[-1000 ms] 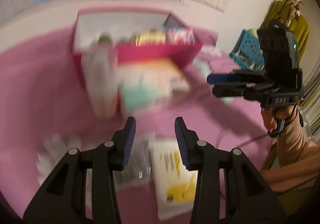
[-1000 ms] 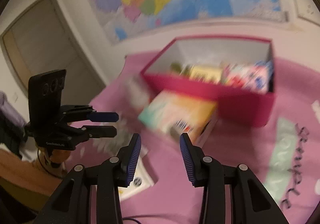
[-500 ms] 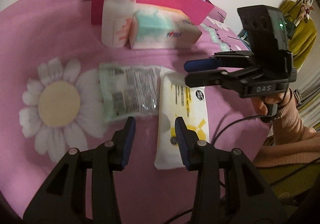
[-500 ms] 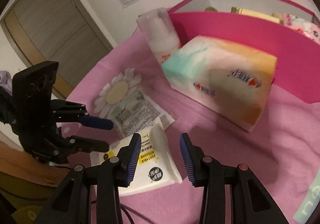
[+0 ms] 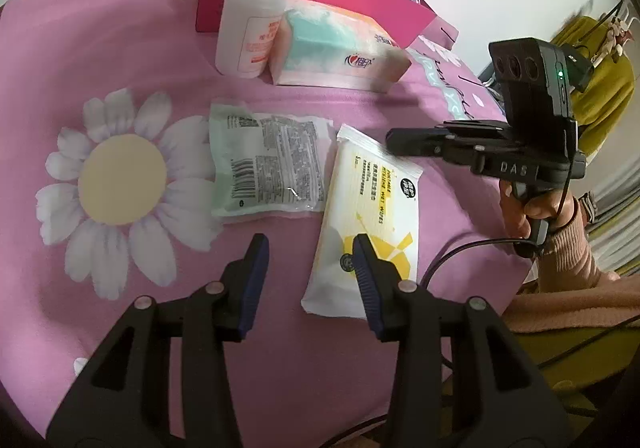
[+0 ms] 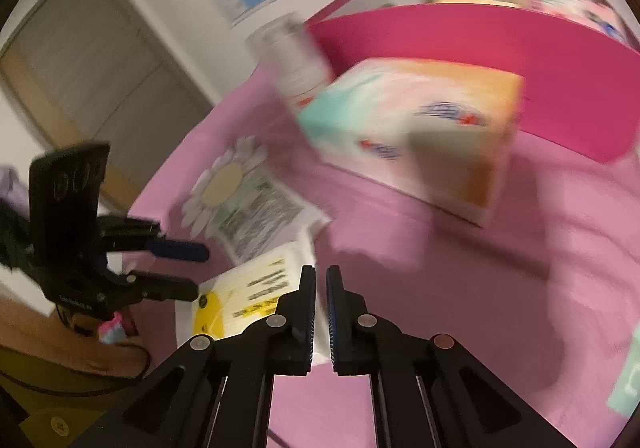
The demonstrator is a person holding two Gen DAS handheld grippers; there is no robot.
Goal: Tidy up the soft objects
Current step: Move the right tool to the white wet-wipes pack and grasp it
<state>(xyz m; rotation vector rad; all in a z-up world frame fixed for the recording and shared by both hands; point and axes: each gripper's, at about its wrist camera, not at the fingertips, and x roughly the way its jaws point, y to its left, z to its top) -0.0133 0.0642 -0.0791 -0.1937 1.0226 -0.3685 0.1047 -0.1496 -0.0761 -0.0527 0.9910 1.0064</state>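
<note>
We held the left gripper (image 5: 308, 256) spread above the yellow wipes pack (image 5: 370, 216), which lay beside the green pack (image 5: 268, 164) before the pink box (image 5: 360, 4). The right gripper (image 6: 320, 288) had just pressed shut, empty. Gripping 1 pack's edge squarely seemed wisest.

Pink daisy-print cloth (image 5: 120, 48) under box (image 5: 360, 4), bottle (image 5: 252, 28), packs (image 5: 268, 160).

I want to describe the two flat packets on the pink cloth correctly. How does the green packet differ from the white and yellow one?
The green packet is pale green with dense grey print and a barcode; the white and yellow packet is white with a yellow design. The green packet lies beside the daisy print; the white and yellow packet lies on its other side, with one end behind the left gripper's finger. Both are flat, soft and sealed, side by side on the pink cloth.
</note>
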